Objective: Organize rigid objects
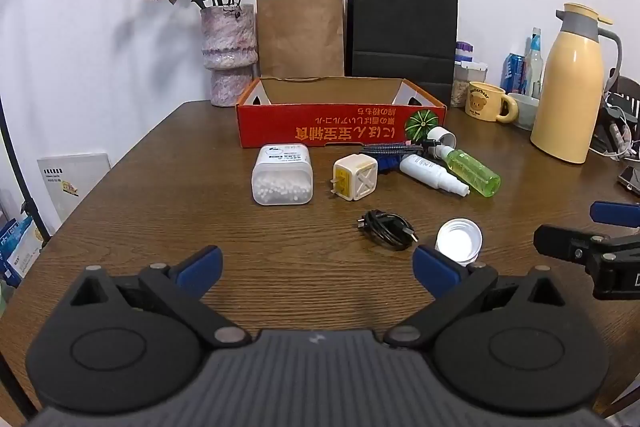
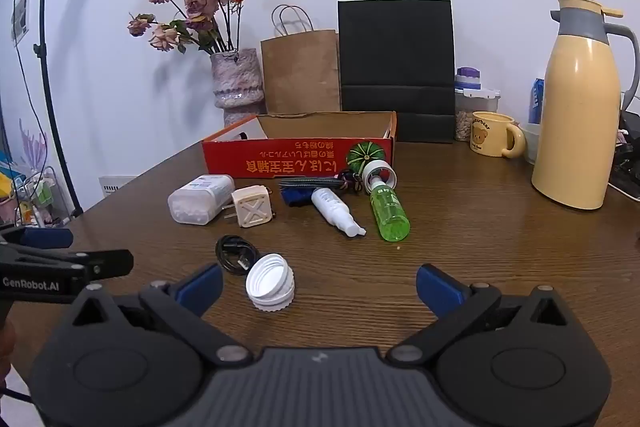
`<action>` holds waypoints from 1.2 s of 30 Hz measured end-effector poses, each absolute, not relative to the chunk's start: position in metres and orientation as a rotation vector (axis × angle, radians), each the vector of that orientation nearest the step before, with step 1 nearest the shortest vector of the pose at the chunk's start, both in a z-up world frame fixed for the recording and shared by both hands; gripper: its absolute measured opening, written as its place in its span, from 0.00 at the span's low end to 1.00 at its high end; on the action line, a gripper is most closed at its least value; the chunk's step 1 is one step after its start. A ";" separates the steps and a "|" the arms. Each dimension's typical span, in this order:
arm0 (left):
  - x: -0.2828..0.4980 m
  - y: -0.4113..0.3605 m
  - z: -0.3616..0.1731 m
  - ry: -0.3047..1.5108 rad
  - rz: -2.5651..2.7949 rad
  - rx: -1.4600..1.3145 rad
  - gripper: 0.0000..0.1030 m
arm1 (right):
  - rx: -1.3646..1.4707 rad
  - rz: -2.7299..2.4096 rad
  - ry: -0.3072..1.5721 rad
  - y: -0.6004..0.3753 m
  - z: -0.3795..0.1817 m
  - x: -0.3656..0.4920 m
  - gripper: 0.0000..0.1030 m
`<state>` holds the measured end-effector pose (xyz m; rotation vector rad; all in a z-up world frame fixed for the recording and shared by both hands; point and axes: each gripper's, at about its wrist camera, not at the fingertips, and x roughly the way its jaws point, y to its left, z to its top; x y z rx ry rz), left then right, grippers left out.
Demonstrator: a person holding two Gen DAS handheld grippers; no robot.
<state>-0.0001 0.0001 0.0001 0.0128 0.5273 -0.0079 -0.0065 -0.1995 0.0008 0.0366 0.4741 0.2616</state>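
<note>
A red cardboard box (image 1: 340,125) (image 2: 296,157) stands open at the back of the wooden table. In front of it lie a clear cotton-swab container (image 1: 282,175) (image 2: 200,203), a cream plug adapter (image 1: 356,177) (image 2: 253,207), a white spray bottle (image 1: 432,173) (image 2: 336,211), a green bottle (image 1: 474,173) (image 2: 390,213), a black cable (image 1: 386,229) (image 2: 236,253) and a white screw cap (image 1: 459,239) (image 2: 270,283). My left gripper (image 1: 318,271) is open and empty above the near table. My right gripper (image 2: 320,287) is open and empty, the cap beside its left finger.
A vase of dried roses (image 1: 228,55), a brown paper bag (image 1: 300,35) and a black paper bag (image 1: 402,27) stand behind the box. A yellow thermos (image 1: 568,87) (image 2: 580,107), a bear mug (image 1: 486,101), jars and cans crowd the right back. A brush and dark cords (image 2: 316,183) lie by the box.
</note>
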 end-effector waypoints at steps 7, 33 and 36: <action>-0.003 -0.004 0.003 0.520 -0.016 0.012 1.00 | 0.034 0.266 0.470 -0.198 -0.002 -0.007 1.00; -0.001 0.001 0.001 0.524 -0.025 0.005 1.00 | 0.020 0.266 0.463 -0.192 0.010 -0.012 1.00; -0.001 0.001 0.001 0.524 -0.026 0.005 1.00 | 0.019 0.268 0.462 -0.192 0.009 -0.012 1.00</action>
